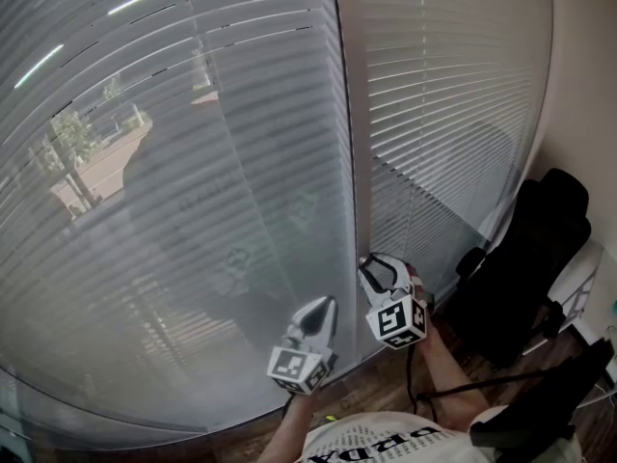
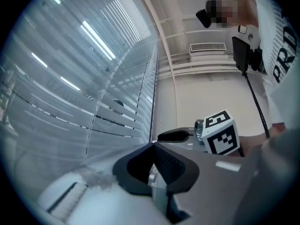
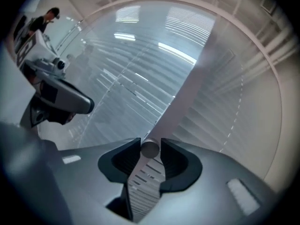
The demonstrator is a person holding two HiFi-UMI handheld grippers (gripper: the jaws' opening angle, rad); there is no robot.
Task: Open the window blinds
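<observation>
The right gripper (image 3: 150,143) jaws pinch the tilt wand (image 3: 150,150) between their tips. The left gripper (image 2: 153,146) jaws are closed together, empty, with the window blinds (image 2: 70,102) ahead of them.

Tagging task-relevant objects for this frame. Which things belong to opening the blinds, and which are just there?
In use: window blinds; tilt wand; right gripper, closed on the wand.
Just there: left gripper, shut and empty; black chair at the right.
</observation>
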